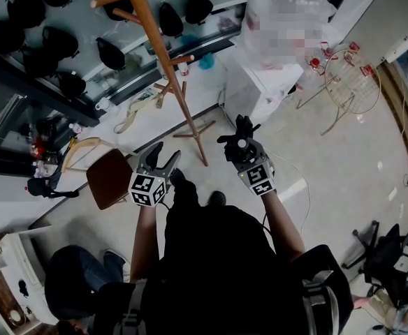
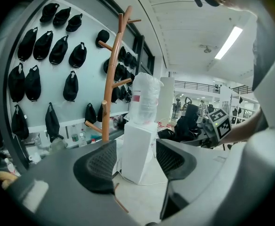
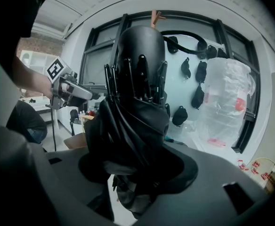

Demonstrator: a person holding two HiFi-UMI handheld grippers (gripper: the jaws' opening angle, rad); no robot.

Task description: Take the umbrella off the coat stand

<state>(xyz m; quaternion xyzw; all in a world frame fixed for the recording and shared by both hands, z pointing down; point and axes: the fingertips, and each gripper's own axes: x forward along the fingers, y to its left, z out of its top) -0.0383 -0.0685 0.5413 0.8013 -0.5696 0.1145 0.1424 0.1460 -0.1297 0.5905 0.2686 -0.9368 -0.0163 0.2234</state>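
Holding the folded black umbrella [image 3: 140,79] in the right gripper [image 3: 138,168], we are pressing its two jaws against the bundled canopy on either side, so this tool is clamped on the task's thing. The umbrella is standing up out of the jaws, its ribs and folds filling most of the right gripper view.

We are keeping it in the air in front of us, well apart from the wooden coat stand [image 1: 168,61], whose pegs are showing bare in the head view. The left gripper [image 2: 136,163] is hovering beside the right one with its jaws spread and nothing between them; through the gap we are seeing only the floor and a white cabinet [image 2: 137,147] beyond.

We are judging the task as all but done: the umbrella is hanging on no peg and touching no part of the stand. What is remaining, if anything, is carrying it off or setting it down, and the task is naming no place for that.
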